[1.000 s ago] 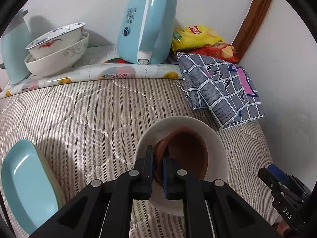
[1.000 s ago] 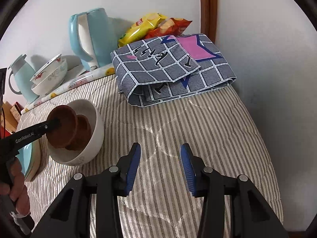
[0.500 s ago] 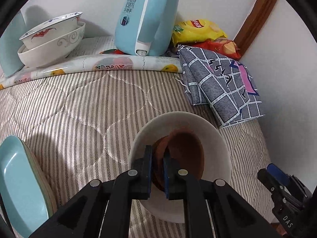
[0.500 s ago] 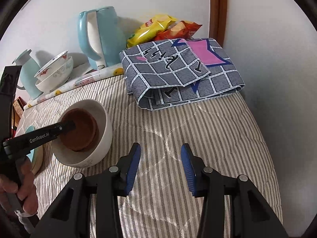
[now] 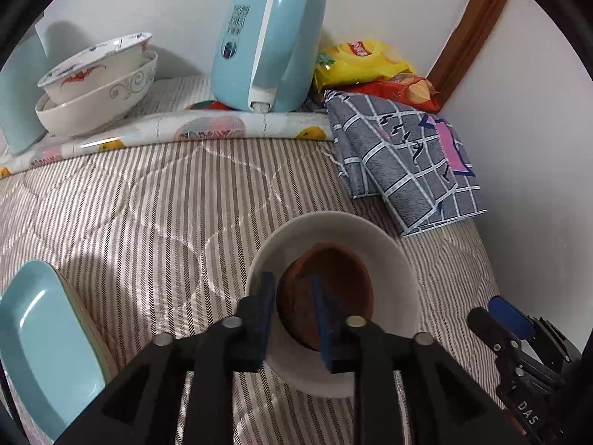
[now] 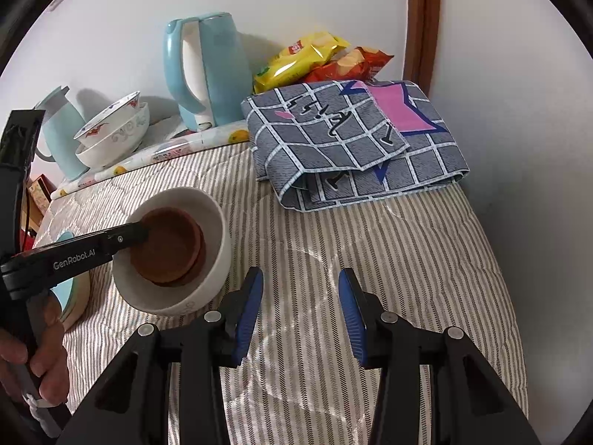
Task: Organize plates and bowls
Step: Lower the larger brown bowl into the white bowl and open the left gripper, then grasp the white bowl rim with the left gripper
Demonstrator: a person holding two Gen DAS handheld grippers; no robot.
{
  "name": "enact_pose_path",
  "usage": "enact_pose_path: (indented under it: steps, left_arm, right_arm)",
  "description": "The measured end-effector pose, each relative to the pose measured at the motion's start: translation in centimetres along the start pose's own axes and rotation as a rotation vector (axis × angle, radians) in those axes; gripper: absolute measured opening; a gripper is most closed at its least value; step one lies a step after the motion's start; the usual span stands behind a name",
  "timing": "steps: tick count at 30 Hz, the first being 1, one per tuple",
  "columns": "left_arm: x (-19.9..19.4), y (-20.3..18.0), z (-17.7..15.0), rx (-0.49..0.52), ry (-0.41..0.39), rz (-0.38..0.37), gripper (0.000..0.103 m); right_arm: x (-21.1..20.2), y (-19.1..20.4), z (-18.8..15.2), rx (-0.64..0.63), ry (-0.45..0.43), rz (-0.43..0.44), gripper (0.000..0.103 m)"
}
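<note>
- My left tongs have just been opening; the brown bowl's rim sits loose between them, inside the white bowl.
- My right tongs gape empty; both bowls lie at their ten o'clock.

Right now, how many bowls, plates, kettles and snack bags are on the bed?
Bowls: 4, brown bowl inside white bowl, patterned bowl stacked in cream bowl
Plates: 1, light blue plate
Kettles: 1, light blue kettle
Snack bags: 2, yellow, red
Total: 8
</note>
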State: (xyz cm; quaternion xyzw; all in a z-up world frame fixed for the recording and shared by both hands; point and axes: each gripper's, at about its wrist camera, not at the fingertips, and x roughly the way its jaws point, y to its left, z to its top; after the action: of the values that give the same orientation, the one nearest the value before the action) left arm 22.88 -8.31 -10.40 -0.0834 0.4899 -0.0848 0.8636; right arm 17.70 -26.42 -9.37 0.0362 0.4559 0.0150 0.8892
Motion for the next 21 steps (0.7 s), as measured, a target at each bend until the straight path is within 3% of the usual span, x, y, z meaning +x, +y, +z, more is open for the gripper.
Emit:
enact_pose_path:
  steps: [9,21]
  left_arm:
    - [-2.6,1.1,-0.1,-0.002,-0.044,0.081,0.034]
    - [-3.6,3.3,-0.9,-0.025,-0.046,0.123,0.034]
  right_arm:
    - [-0.4,1.3,0.5,-0.018,-0.010,0.022,0.043]
    - [-0.2,3.9,1.3,-0.041,-0.014,0.062,0.044]
